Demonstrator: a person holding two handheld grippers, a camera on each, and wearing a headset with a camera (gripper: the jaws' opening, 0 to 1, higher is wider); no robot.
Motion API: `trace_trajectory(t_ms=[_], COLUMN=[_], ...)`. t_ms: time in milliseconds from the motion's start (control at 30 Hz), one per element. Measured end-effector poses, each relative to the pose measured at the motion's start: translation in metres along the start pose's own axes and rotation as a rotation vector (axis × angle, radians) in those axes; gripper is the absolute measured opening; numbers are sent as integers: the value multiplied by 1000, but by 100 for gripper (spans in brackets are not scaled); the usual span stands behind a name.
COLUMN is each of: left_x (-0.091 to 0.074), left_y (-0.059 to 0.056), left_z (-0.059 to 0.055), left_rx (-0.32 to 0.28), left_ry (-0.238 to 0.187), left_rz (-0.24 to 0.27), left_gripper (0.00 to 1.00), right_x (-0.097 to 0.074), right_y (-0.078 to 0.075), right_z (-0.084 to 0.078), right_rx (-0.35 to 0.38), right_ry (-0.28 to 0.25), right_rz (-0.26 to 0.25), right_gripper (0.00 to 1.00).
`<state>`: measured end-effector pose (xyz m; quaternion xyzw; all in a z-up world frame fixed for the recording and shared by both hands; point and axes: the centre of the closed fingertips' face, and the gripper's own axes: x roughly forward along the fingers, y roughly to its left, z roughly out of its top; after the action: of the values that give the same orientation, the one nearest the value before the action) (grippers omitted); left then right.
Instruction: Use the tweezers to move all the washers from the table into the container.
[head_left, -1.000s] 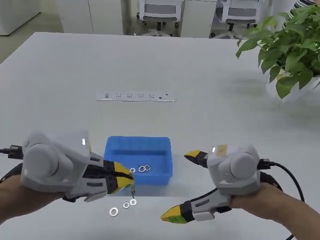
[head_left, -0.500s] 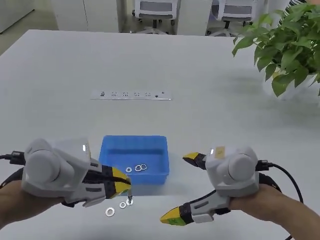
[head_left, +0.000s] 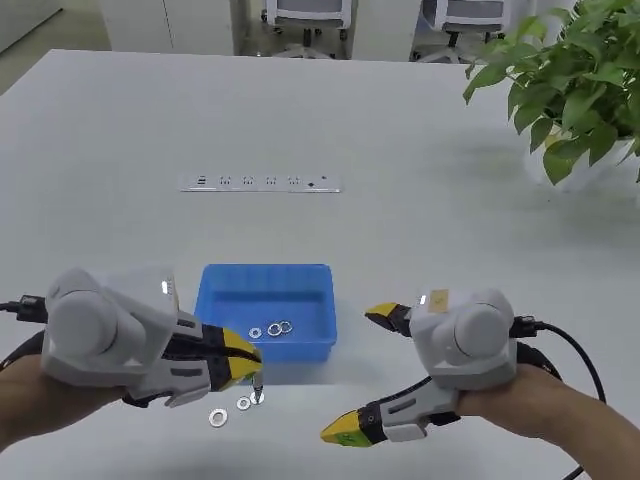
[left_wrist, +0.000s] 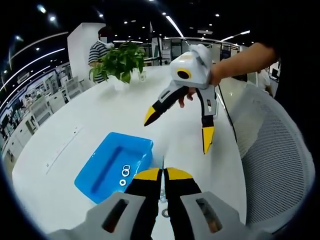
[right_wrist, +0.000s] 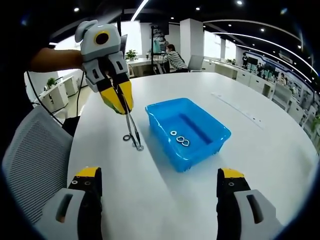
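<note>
**Pinching tweezers at the loose washers**

Clamped the tweezers (right_wrist: 129, 120) between the pressed-together jaws of the left gripper (head_left: 240, 362), with the thin legs running down from the yellow jaw tips to the white table (head_left: 430, 210). Set the tweezer tips right at one of the loose washers (head_left: 243, 403), the one nearest the container. Could not tell whether the tips had closed on it or merely touched it. Counted three such rings in the head view, lying flat in a short row on the table, just in front of the blue container (head_left: 265, 290) and below the left gripper. Found three binned washers (head_left: 271, 329) inside it, clustered on the floor near its front wall. Held the right gripper (head_left: 350, 374) to the right of the container and apart from it, jaws spread wide. Had one yellow tip low toward the table's near edge and the other about level with the container's front wall. Held the two grippers well apart from each other. Noted a white power strip (head_left: 260, 183) farther back on the table and a leafy plant (head_left: 565, 80) at the far right.
</note>
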<state>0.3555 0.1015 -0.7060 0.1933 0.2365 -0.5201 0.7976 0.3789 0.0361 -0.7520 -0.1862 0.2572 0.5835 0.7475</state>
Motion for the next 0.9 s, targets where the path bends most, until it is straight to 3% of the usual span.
trace_trajectory(t_ms=[167,533,900], left_x=[2,-1,-4], left_y=[-3,-5,-5], left_z=[-2,-4,-6], left_rx=[-16,12,13], left_ry=[1,14,23], left_rz=[-8,-28,-40], left_gripper=[6,6,6], right_x=[1,0,9], right_y=[0,6,21], right_z=[1,6,18], right_rx=[4,-20,-74], right_ry=[-6,-29,-62], right_rz=[2,29,97], right_gripper=[96,92,76])
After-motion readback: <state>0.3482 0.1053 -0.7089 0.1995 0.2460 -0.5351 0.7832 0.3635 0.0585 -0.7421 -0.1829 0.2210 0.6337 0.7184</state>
